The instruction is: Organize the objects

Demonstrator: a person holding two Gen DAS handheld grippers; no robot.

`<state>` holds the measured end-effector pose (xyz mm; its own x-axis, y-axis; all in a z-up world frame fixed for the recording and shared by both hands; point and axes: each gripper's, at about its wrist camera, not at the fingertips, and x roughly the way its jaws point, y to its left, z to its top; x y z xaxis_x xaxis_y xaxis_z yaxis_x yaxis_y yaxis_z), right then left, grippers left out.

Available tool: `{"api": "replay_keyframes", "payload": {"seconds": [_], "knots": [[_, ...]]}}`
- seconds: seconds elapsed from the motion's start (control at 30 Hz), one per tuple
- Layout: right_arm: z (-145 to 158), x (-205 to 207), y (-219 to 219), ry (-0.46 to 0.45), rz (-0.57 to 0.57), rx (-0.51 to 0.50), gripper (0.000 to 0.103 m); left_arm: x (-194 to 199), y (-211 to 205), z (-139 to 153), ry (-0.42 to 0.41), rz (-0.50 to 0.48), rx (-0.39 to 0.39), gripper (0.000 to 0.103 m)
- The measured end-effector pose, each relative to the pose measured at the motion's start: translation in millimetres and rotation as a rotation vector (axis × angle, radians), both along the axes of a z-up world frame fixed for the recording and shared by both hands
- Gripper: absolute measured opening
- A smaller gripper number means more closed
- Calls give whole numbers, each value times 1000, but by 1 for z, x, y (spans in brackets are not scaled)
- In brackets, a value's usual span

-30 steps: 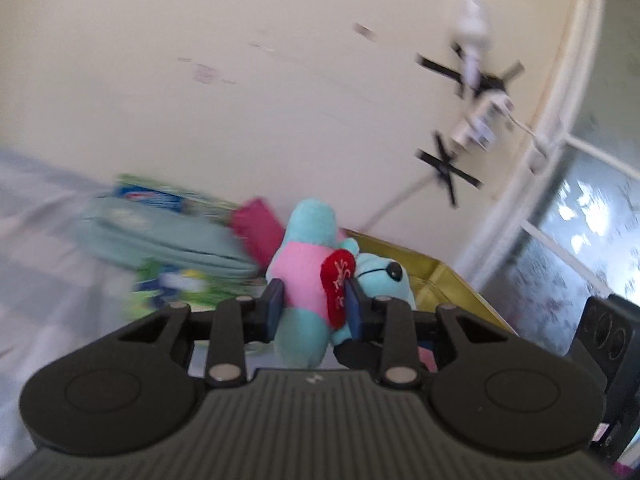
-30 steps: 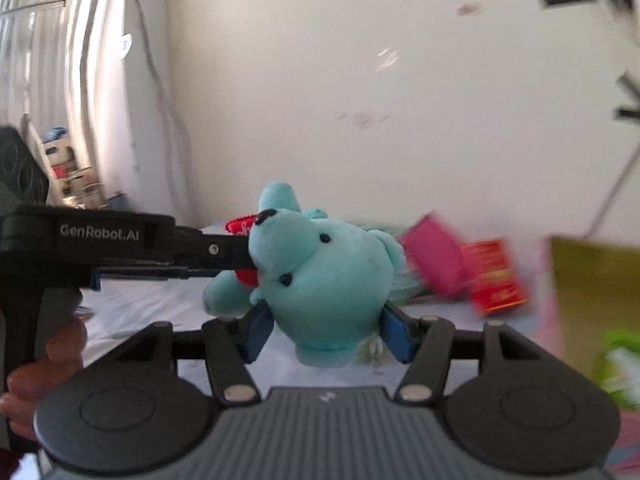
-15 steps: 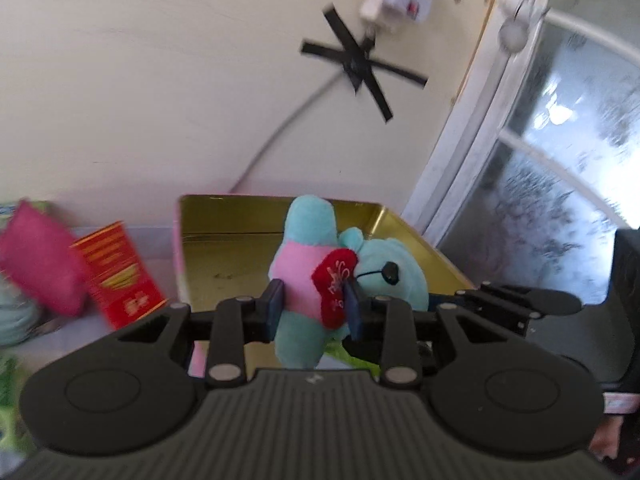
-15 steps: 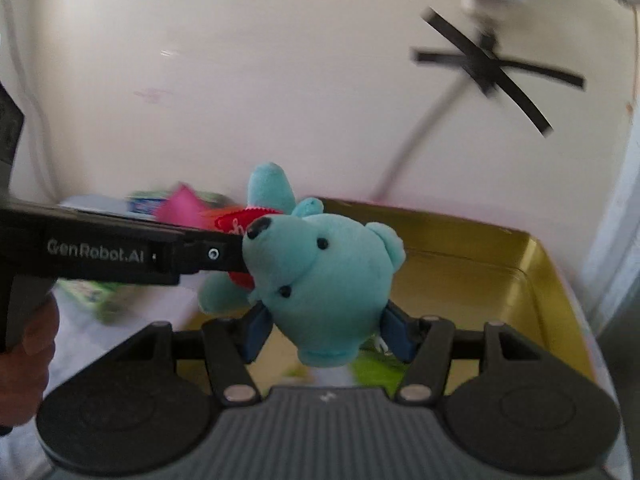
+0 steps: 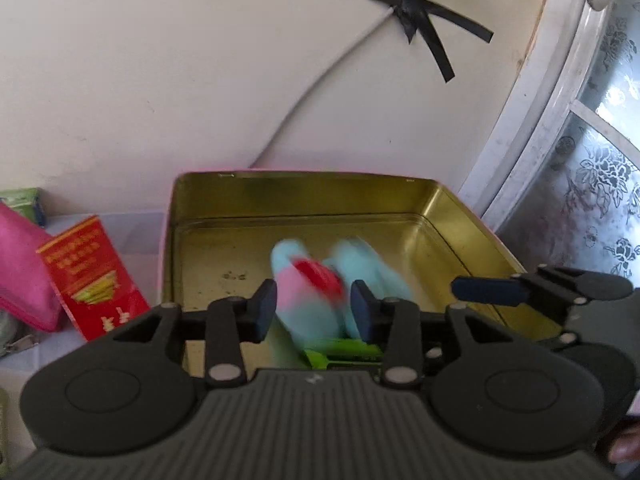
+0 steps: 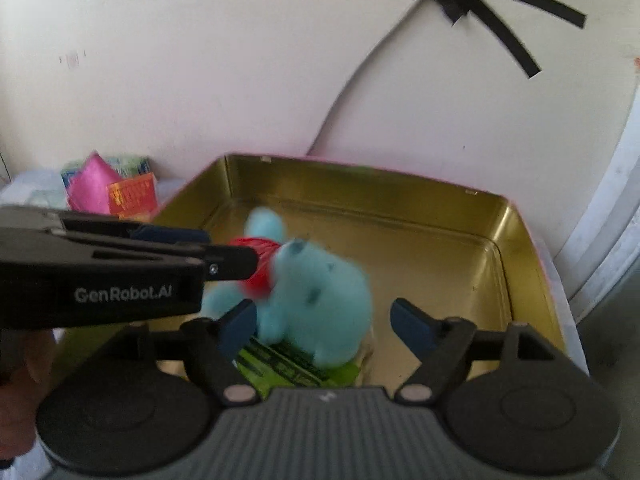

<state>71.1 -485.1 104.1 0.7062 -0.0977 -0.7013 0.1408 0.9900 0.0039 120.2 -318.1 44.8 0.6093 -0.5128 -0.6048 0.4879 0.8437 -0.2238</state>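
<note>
Plush bear point(image 5: 316, 292) — soft, blurred — between both opening grippers point(image 5: 314, 312) point(image 6: 324, 326), pads clear, over gold tin point(image 5: 304, 196).

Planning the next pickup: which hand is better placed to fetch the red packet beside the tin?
Left, probably. The red packet lies on the left tool's side of the tin, close in its view; from the right tool it lies beyond the left one.

"GenRobot.AI" in white on the left tool's point(image 6: 224, 252) black side; other print unreadable.

One plush bear point(image 5: 320, 292), one gold tin point(image 5: 400, 196), one red packet point(image 5: 90, 276), one pink pouch point(image 5: 20, 268)
</note>
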Motion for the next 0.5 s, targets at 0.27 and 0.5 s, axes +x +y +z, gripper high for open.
{"api": "replay_keyframes", "payload": {"seconds": [0.27,0.5], "knots": [[84,-67,40,-317,24,-73,76,-65,59,69,-210,15,-153,46],[112,-137,110,-704,156,64,103,-125,173,69,-359,199,-63,54]]}}
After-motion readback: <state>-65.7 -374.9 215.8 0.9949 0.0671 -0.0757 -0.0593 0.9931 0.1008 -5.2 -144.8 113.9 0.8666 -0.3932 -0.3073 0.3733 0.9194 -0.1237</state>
